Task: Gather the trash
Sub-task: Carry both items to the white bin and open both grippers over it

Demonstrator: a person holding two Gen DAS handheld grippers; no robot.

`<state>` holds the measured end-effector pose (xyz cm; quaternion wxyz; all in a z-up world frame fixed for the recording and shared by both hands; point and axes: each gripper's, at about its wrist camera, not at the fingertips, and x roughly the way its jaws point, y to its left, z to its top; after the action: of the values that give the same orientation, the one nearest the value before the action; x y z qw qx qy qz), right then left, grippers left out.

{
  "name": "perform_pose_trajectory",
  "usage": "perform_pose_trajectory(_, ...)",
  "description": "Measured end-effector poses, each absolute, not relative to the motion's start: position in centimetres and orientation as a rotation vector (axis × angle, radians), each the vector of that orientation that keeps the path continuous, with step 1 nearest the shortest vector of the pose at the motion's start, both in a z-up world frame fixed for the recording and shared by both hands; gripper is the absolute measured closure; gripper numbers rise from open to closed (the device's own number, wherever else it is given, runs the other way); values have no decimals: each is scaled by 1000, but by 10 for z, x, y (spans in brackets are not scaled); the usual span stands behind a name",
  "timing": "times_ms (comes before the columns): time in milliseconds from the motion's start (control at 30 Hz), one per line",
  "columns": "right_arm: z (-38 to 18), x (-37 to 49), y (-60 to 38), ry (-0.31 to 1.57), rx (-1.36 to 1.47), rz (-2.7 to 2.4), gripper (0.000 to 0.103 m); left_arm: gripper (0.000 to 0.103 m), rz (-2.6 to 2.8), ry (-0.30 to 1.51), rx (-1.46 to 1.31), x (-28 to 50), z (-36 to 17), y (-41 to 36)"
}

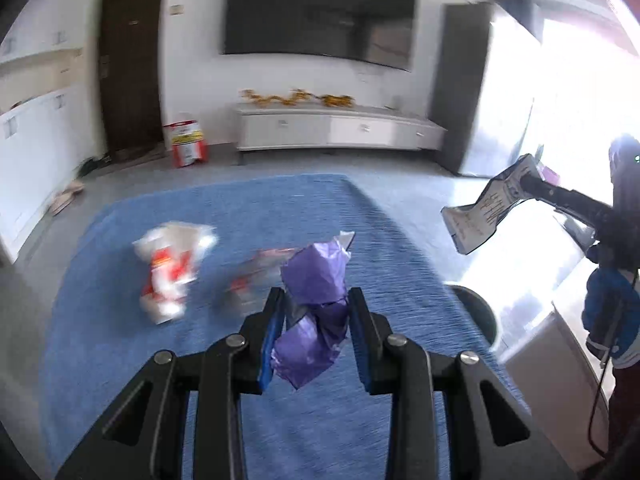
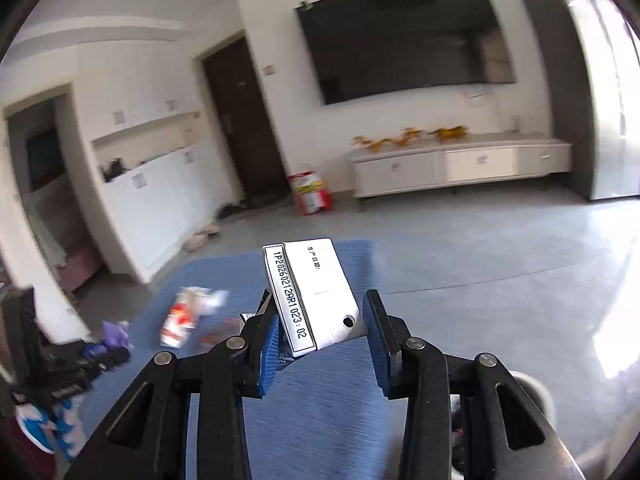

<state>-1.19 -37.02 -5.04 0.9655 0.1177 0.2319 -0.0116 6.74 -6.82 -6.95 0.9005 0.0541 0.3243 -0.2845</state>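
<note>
My left gripper (image 1: 316, 304) is shut on a crumpled purple wrapper (image 1: 314, 312) and holds it above the blue rug (image 1: 120, 340). A red and white wrapper (image 1: 170, 268) and a smaller red wrapper (image 1: 256, 272) lie on the rug ahead. My right gripper (image 2: 320, 320) is shut on a flattened white carton (image 2: 312, 296) with a printed date code; it also shows in the left wrist view (image 1: 486, 206), held high at the right. The left gripper with the purple wrapper (image 2: 114, 334) shows at the lower left of the right wrist view, beside the red and white wrapper (image 2: 186, 316).
A dark round bin (image 1: 478, 312) stands off the rug's right edge; its pale rim (image 2: 536, 392) shows under my right gripper. A white TV cabinet (image 1: 340, 128), a red and white box (image 1: 186, 144) and a dark door (image 1: 130, 64) are at the back.
</note>
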Motion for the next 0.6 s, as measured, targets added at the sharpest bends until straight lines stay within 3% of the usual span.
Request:
perform_pose_trajectory(300,-95,-58,-467,536,238,-275,65,73,-836,738,284,63,-85,-238)
perform_pose_trajectory(600,-154,-58,-525,635,309,-403,65,72,-923,884,374,87,-138,-378)
